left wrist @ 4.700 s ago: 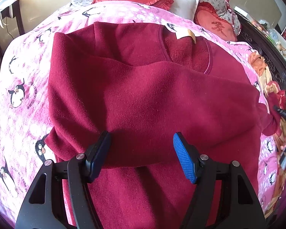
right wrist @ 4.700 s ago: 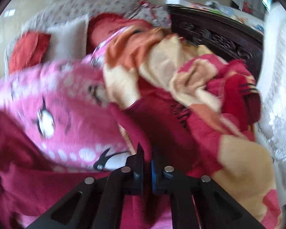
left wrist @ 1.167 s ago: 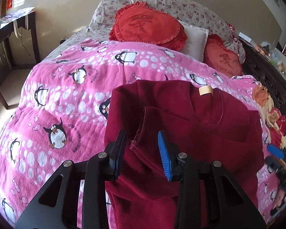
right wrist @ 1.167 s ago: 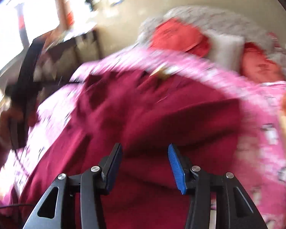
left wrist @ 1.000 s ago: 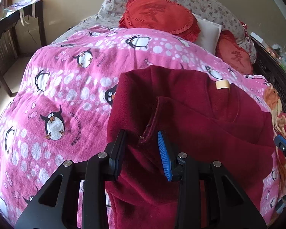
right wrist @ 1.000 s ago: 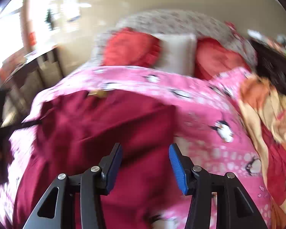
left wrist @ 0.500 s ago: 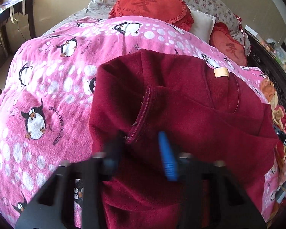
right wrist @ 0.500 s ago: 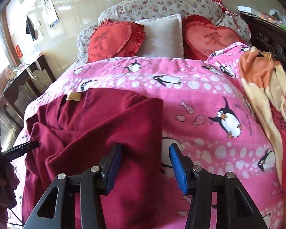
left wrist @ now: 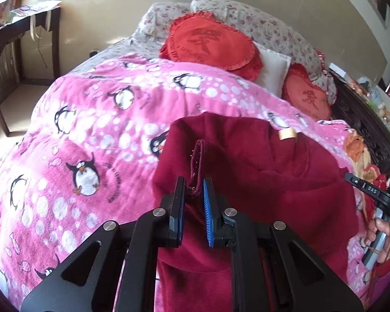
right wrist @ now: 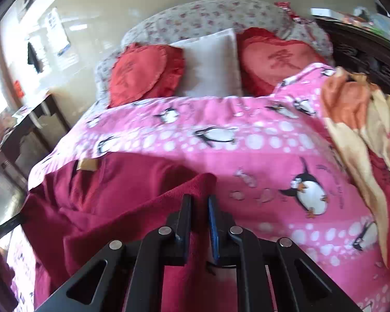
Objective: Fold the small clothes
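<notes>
A dark red fleece top (left wrist: 267, 179) lies on the pink penguin blanket (left wrist: 96, 130), sleeves folded in over the body, tan neck label (left wrist: 287, 133) at the far end. My left gripper (left wrist: 195, 189) is shut on the folded sleeve cuff (left wrist: 199, 161) at the top's left side. In the right wrist view the top (right wrist: 111, 195) fills the lower left. My right gripper (right wrist: 199, 208) is shut on the top's right folded edge (right wrist: 202, 182).
Red heart cushions (left wrist: 210, 44) and a white pillow (right wrist: 210, 65) sit at the bed head. An orange and cream blanket (right wrist: 351, 119) is heaped on the right by a dark carved bed frame (right wrist: 364, 46). A dark desk (left wrist: 15, 41) stands left of the bed.
Both grippers have closed from open: the left onto the sleeve cuff, the right onto the top's right folded edge. Both views have pulled back a little.
</notes>
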`<control>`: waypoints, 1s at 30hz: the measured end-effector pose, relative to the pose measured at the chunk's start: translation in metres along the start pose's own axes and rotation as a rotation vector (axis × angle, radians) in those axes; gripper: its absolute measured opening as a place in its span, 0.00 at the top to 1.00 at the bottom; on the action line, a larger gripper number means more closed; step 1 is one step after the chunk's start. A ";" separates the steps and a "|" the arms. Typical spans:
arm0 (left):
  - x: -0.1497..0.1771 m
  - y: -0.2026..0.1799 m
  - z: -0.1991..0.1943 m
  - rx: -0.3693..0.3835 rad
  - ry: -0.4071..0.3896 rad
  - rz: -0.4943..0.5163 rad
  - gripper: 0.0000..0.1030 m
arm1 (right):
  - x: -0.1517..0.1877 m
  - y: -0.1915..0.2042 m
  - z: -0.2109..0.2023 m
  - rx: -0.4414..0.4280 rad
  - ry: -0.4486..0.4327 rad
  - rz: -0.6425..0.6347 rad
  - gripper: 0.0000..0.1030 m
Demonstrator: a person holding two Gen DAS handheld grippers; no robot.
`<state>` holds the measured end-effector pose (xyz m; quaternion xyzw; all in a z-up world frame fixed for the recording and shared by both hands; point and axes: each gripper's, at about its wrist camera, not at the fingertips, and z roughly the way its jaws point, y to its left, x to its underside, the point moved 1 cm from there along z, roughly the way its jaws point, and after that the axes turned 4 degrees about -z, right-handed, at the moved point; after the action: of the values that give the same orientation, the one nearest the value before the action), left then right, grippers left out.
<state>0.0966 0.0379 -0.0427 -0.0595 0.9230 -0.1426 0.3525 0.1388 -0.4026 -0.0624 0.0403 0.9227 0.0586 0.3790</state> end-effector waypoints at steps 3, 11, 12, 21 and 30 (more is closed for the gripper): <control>0.012 0.015 0.021 -0.029 0.086 -0.063 0.88 | 0.006 -0.010 0.008 0.049 0.024 0.029 0.89; 0.023 0.008 0.012 -0.047 0.080 -0.018 0.85 | 0.018 0.003 -0.043 -0.041 0.032 0.014 0.87; 0.024 0.006 0.014 -0.054 0.090 -0.012 0.78 | 0.024 0.017 -0.048 -0.075 0.050 -0.040 0.86; 0.035 -0.005 -0.003 -0.064 0.138 0.019 0.46 | 0.071 0.013 -0.020 0.122 0.150 -0.178 0.61; 0.056 -0.010 -0.034 -0.082 0.139 0.036 0.46 | 0.070 0.021 -0.085 0.061 0.071 -0.152 0.61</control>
<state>0.0323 0.0240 -0.0516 -0.0473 0.9512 -0.1020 0.2873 0.0300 -0.3799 -0.0477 -0.0205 0.9372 0.0029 0.3481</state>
